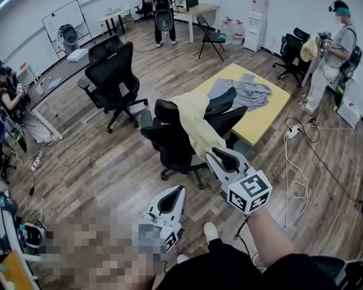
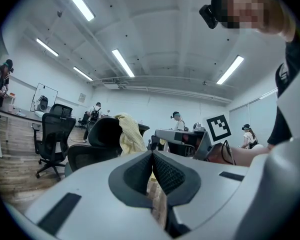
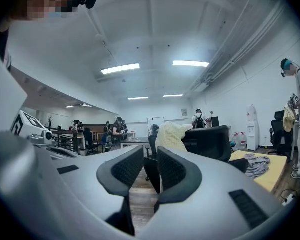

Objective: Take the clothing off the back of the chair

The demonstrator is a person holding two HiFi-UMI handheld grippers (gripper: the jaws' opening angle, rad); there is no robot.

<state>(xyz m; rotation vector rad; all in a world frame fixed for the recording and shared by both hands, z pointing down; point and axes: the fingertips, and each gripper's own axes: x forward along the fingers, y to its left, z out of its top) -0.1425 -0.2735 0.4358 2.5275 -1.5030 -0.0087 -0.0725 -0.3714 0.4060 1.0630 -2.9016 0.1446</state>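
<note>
Wood-floored open office. The right gripper (image 1: 225, 159) has its jaws slightly apart and the left gripper (image 1: 171, 193) has them pressed together, both empty. They are near the yellow garment (image 1: 196, 122) draped over the black office chair (image 1: 169, 145). A one-sided tug could snag it or roll the chair.

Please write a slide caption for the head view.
The left gripper and right gripper point toward a yellow garment draped over a black chair.

Open-plan office or lab room: black swivel mesh chairs (image 1: 112, 80) on wood-plank floor (image 1: 109, 168), white wheeled whiteboard (image 1: 63, 18), pale wooden desk (image 1: 196, 11), white water dispenser (image 1: 255, 23), long ceiling strip lights (image 2: 122, 62).
</note>
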